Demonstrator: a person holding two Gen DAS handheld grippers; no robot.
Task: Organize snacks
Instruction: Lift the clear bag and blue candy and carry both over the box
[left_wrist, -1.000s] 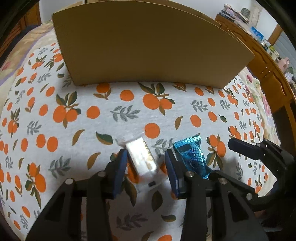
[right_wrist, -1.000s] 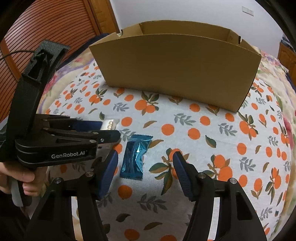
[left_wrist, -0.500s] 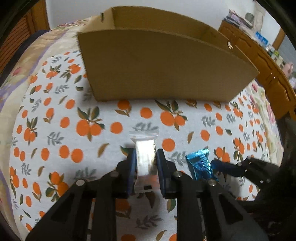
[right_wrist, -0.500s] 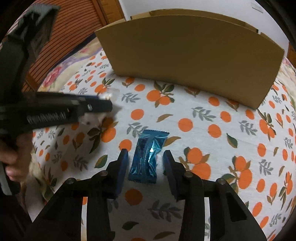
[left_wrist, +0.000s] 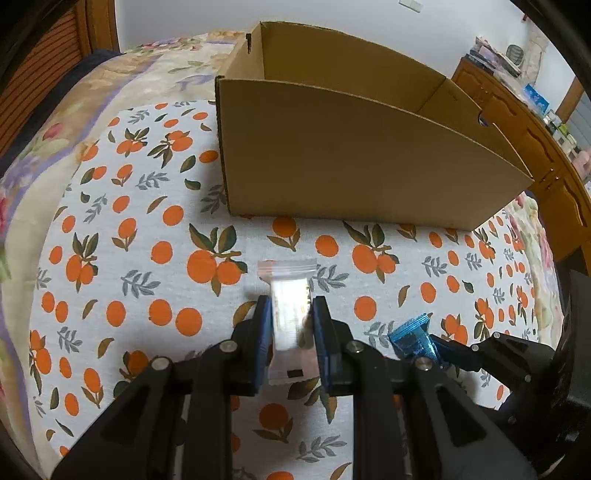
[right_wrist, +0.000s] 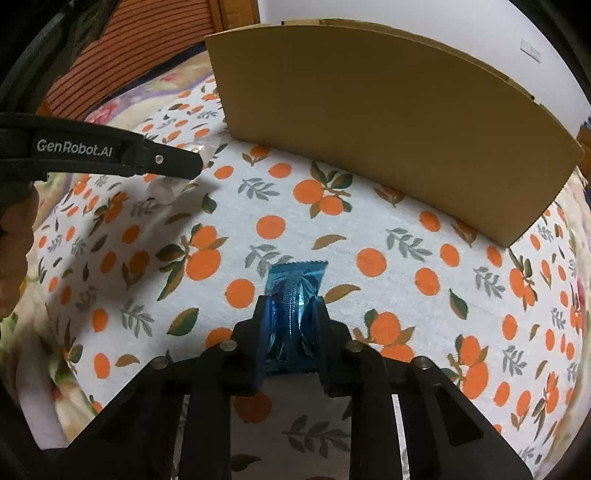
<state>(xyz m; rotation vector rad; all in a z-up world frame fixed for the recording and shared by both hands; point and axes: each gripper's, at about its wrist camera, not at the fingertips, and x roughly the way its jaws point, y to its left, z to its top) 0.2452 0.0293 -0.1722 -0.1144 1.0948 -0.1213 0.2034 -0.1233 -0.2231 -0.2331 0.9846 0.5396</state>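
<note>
My left gripper (left_wrist: 290, 305) is shut on a white snack packet (left_wrist: 287, 268), which hangs lifted a little above the orange-print cloth (left_wrist: 147, 229). To its right, my right gripper (left_wrist: 436, 349) has its jaws closing on a blue foil snack packet (left_wrist: 410, 332). In the right wrist view the blue pads squeeze that blue packet (right_wrist: 295, 282) from both sides at the right gripper (right_wrist: 291, 306), low over the cloth. The left gripper (right_wrist: 192, 162) shows from the side at the left there. An open cardboard box (left_wrist: 351, 158) stands behind both packets.
The box's tall front wall (right_wrist: 388, 118) fills the far side of the cloth. A wooden cabinet (left_wrist: 535, 147) with small items runs along the right. A person's hand (right_wrist: 14, 236) holds the left gripper at the left edge. Floral bedding surrounds the cloth.
Both grippers have shut, the left on the white packet and the right on the blue one. The left gripper has risen with its packet; the right has come down onto the blue packet.
</note>
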